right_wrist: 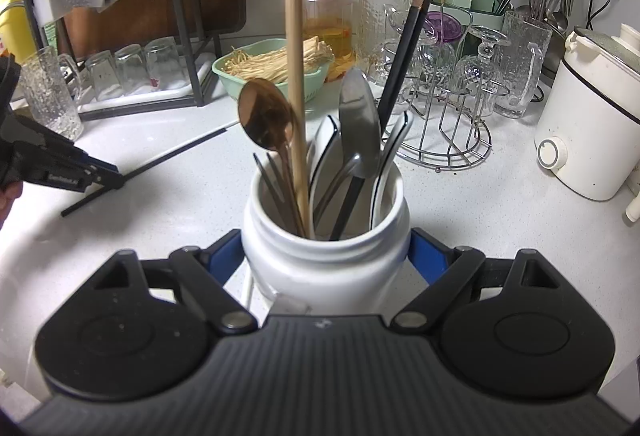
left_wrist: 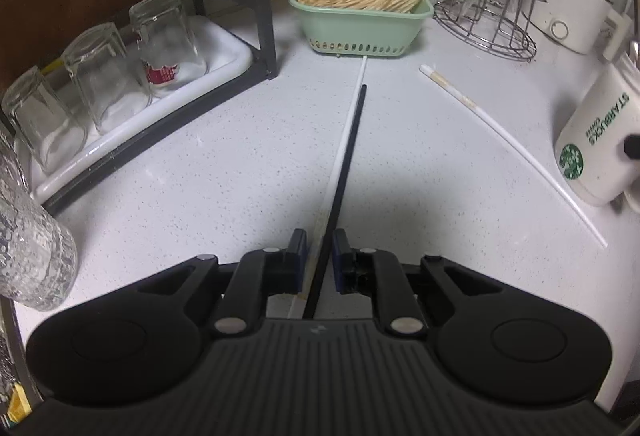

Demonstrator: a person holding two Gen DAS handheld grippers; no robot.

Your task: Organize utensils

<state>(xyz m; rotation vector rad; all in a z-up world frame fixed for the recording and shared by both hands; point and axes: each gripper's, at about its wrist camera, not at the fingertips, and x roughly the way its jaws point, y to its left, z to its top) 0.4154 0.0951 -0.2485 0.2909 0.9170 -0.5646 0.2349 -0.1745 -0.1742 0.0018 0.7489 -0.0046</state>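
In the left wrist view my left gripper [left_wrist: 320,248] stands low over the white counter. Its jaws are narrow and straddle a black chopstick [left_wrist: 348,156] and a white chopstick [left_wrist: 354,108] that lie side by side. Thin gaps still show beside the pads, so it is open. A second white chopstick [left_wrist: 508,152] lies apart to the right. My right gripper [right_wrist: 326,240] is shut on a white Starbucks jar [right_wrist: 320,268], also seen as the jar [left_wrist: 592,144]. The jar holds spoons, a wooden stick and a black chopstick. The left gripper [right_wrist: 108,174] shows at that view's left edge.
A green basket [left_wrist: 416,20] of straw-coloured strands sits at the back. Upturned glasses on a white tray [left_wrist: 224,72] under a black rack stand left. A wire glass rack [left_wrist: 488,36] and a white electric pot [left_wrist: 576,0] stand right. A textured glass [left_wrist: 36,252] is near left.
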